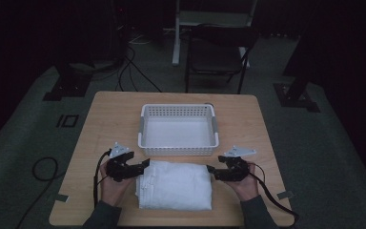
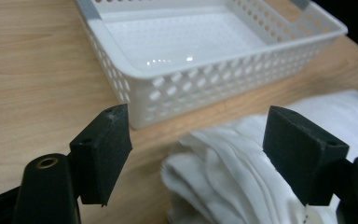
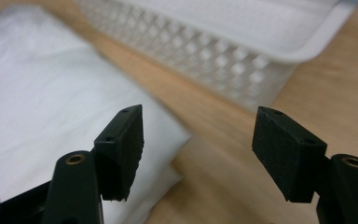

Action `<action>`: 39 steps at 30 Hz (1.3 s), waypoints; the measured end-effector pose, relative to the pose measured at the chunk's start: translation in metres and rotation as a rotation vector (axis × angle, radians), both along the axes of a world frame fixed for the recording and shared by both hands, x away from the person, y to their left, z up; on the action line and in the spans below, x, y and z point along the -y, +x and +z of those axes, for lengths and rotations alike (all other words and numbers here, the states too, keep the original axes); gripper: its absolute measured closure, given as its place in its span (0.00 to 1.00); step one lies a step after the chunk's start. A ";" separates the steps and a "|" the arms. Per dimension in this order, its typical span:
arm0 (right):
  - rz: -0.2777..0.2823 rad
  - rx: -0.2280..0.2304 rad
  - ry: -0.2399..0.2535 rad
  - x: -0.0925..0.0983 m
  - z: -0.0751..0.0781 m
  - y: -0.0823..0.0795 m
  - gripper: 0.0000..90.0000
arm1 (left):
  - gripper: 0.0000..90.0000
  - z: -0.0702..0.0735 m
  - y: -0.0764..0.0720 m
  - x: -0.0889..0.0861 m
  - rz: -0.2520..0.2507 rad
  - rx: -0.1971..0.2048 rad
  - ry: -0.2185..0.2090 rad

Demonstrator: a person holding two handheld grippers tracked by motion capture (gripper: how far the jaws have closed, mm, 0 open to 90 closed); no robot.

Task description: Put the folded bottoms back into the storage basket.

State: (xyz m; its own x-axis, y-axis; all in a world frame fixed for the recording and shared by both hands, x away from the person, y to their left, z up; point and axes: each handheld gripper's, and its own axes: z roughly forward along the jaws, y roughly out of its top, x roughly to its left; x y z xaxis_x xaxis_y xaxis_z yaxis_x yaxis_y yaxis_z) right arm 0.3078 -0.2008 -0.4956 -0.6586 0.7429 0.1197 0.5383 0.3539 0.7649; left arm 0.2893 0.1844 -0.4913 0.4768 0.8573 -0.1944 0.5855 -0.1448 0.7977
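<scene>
Two grippers, one folded white cloth (image 1: pixel 175 185), one white perforated basket (image 1: pixel 178 110) (nothing in it), all on a wooden table (image 1: pixel 109 119). Cloth: near edge of table, just in front of the basket. Left gripper (image 1: pixel 143 165): at the cloth's left end, jaws spread wide, stacked folds lying between them in its own view. Right gripper (image 1: pixel 211 170): at the cloth's right end, jaws spread, gripping nothing.
</scene>
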 end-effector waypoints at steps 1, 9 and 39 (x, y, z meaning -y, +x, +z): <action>0.008 -0.004 -0.005 -0.003 -0.003 -0.006 0.36 | 0.25 -0.001 -0.002 0.001 -0.001 -0.002 0.001; 0.054 -0.068 -0.003 -0.015 -0.018 -0.030 0.30 | 0.24 -0.006 -0.028 0.003 -0.002 -0.024 0.024; -0.020 -0.065 -0.103 -0.024 -0.033 -0.006 0.33 | 0.32 -0.039 0.006 0.028 -0.088 -0.098 0.050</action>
State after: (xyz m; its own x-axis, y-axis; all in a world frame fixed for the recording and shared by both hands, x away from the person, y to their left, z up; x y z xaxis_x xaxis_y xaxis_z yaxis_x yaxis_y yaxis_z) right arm 0.3014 -0.1768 -0.5290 -0.6365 0.7667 0.0841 0.5934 0.4172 0.6883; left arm 0.2951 0.1569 -0.5300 0.5317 0.8225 -0.2018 0.6435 -0.2374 0.7277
